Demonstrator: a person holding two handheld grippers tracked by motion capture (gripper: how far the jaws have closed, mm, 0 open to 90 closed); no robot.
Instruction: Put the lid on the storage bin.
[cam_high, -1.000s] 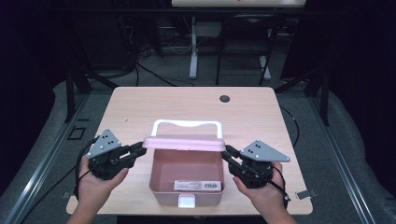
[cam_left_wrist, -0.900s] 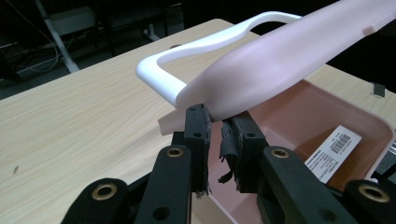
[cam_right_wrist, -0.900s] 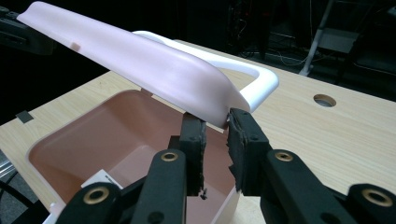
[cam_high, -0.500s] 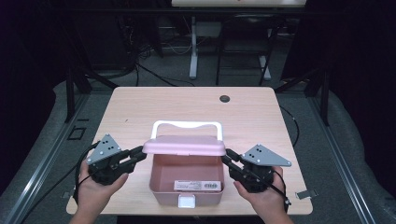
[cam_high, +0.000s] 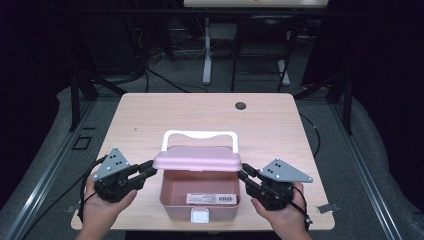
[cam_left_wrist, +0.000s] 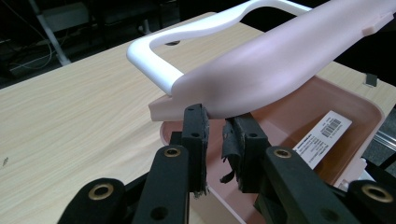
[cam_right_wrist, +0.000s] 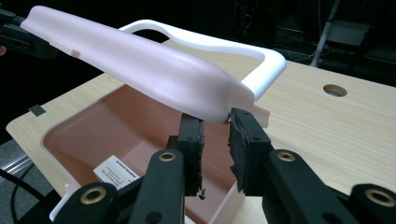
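Lid (cam_high: 196, 159) raised at both ends above pink box (cam_high: 200, 196).
Its end edges are met by left gripper (cam_high: 148, 171) and right gripper (cam_high: 244, 174); jaws slightly parted, a pinch cannot be told.

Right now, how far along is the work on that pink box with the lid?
Done: the pink lid is up off the front of the pink box, so its inside and a label show. In hand: the left gripper and right gripper sit at the lid's two ends, jaws slightly parted, tips under its rim; a firm grip is unclear. Left, probably: tipping the lid fully back toward the white handle.
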